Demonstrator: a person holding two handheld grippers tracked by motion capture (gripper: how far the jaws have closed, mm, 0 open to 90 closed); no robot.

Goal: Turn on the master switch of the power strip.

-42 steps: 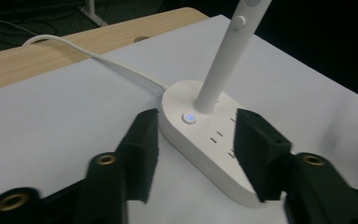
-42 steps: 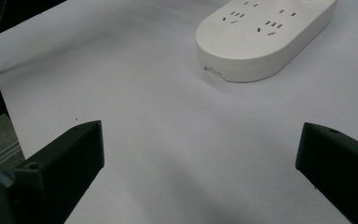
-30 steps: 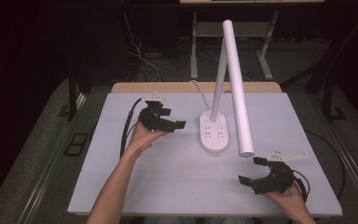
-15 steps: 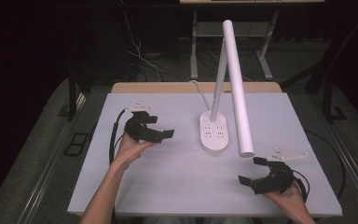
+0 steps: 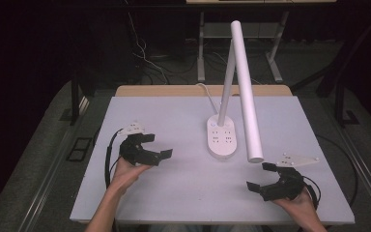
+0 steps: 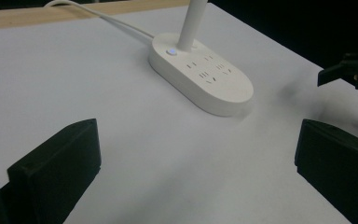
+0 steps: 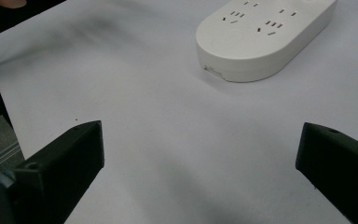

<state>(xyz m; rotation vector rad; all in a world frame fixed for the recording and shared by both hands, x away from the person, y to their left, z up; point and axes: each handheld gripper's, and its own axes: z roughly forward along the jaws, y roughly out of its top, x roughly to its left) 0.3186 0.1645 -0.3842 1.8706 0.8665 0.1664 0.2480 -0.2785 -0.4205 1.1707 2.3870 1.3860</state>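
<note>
A white desk lamp stands mid-table; its oval base [image 5: 221, 137] carries several sockets, and its long tube head [image 5: 245, 92] slants down toward the front right. The left gripper [image 5: 157, 145] rests open on the table's left side, held by a hand, jaws empty and pointing right toward the lamp base [image 6: 200, 77]. Near the front right corner the right gripper [image 5: 261, 176] lies open and empty, facing left. Its own view looks along the tabletop at the lamp base [image 7: 261, 35]. The other gripper [image 6: 349, 72] shows at the right edge of the left gripper view.
The white tabletop [image 5: 174, 193] lies on a wooden desk whose edge [image 5: 174, 91] shows at the back. A white cord [image 5: 206, 94] runs from the lamp base to the back edge. Black cables trail from both grippers. Dark floor and table legs lie beyond.
The left gripper has drawn back from near the lamp base toward the front left of the table. The right gripper has stayed in place.
</note>
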